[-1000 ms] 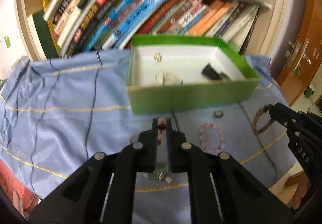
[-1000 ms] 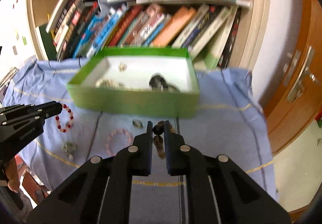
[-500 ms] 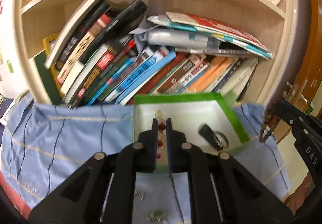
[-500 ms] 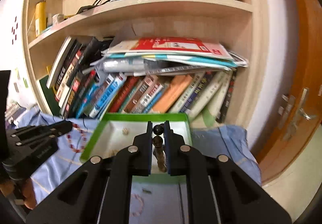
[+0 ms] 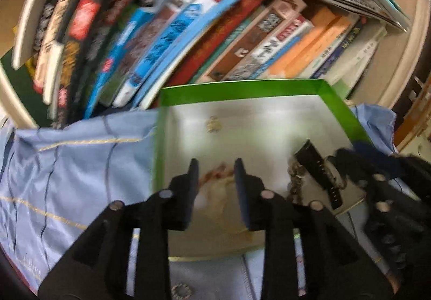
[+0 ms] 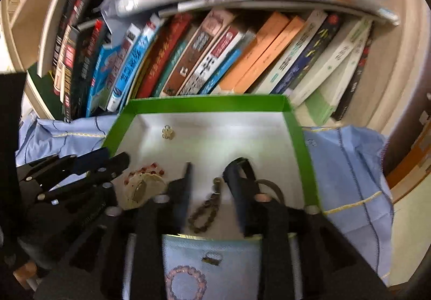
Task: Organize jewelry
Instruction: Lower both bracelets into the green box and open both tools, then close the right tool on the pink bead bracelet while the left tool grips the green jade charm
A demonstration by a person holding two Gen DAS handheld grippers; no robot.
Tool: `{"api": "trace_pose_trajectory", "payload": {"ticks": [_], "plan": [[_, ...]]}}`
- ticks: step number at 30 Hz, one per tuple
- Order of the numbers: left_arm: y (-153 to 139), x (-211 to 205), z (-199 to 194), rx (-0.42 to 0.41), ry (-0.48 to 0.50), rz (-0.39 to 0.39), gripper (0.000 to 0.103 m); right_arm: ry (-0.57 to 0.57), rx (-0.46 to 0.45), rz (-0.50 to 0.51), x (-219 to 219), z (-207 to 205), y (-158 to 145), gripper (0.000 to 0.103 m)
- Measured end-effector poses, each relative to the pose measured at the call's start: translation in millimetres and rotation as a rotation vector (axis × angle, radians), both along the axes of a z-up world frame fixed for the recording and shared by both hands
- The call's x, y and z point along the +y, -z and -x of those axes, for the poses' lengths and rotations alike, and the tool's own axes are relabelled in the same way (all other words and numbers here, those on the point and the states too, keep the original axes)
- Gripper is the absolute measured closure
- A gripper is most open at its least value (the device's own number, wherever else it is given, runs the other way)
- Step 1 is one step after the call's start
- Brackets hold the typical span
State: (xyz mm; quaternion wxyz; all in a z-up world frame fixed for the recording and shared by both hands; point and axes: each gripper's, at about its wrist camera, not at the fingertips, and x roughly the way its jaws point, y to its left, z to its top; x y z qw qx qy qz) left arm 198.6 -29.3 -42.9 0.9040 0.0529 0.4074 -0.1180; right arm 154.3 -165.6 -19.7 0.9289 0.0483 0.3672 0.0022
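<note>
Left wrist view: left gripper [image 5: 214, 173] over the near half of the green box [image 5: 239, 89], jaws spread wide, nothing between them.
Red bead bracelet [image 5: 215, 174]: blurred, lay on the white box floor directly below the gap, on a pale item that could not be identified.
Brown bead bracelet [image 5: 295, 178]: on the box floor, to the right of the left gripper, beside a black watch strap [image 5: 320, 173].
Gold brooch [image 5: 213, 123]: far half of the box, apart from the rest.
Right gripper [image 5: 358, 165]: entered from the right edge over the box's right side; its opening could not be judged in this view.
Round ornament [image 5: 181, 290]: on the blue cloth [image 5: 67, 165], outside the box, on the near side.

Right wrist view: right gripper [image 6: 212, 181] over the box's near edge, jaws spread wide, empty.
Brown bead bracelet [image 6: 206, 207]: lay between the fingers on the box floor, long axis running roughly along them.
Left gripper [image 6: 107, 159]: at the left, tips just beside the red bead bracelet [image 6: 146, 169].
Pink bead bracelet [image 6: 186, 282]: on the cloth, just outside the box, below the right gripper.
Small ring-like piece [image 6: 212, 258]: between the pink bead bracelet and the box wall.
Key relation (judged): the remaining pieces lay on the near side of both grippers; the right gripper was nearer the pink bead bracelet, the left gripper nearer the round ornament.
</note>
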Motion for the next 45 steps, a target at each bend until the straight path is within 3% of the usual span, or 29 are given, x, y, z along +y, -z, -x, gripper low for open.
{"api": "trace_pose_trajectory", "payload": {"ticks": [2,4,7,9,13,19,22,24,26,31,35,39,45], "plan": [[-6,21,15,-0.007,-0.052,0.027,0.062,0.014,-0.041,0.005,-4,21,-8,0.049],[-13,43,41,-0.049,-0.102,0.033,0.049,0.025,-0.056,0.003,-10,45,-11,0.049],[-10,68,77,-0.105,-0.16,0.0,0.044,0.036,-0.036,0.016,-13,82,4,0.049],[1,78,90,-0.096,-0.18,-0.023,0.044,0.022,0.011,0.04,-7,94,23,0.049],[38,90,103,0.015,-0.175,-0.041,0.047,-0.048,0.148,0.04,12,98,73,0.059],[56,88,114,0.061,-0.137,-0.031,0.047,-0.098,0.203,0.007,30,82,95,0.061],[62,79,114,0.066,-0.115,-0.031,0.047,-0.091,0.208,0.053,39,80,101,0.074],[64,76,114,0.075,-0.106,-0.03,0.047,-0.089,0.208,0.062,36,83,101,0.092],[66,73,114,0.085,-0.098,-0.032,0.047,-0.092,0.218,0.045,28,88,101,0.095],[66,67,118,0.09,-0.07,-0.037,0.043,-0.027,0.214,0.072,3,110,98,0.095],[68,59,115,0.098,-0.058,-0.049,0.043,0.022,0.21,0.033,-19,119,96,0.094],[64,56,119,0.093,-0.053,-0.05,0.043,0.025,0.184,0.016,-22,123,88,0.078],[58,49,150,0.092,0.039,-0.067,0.048,0.021,0.196,0.003,-24,122,90,0.077]]}}
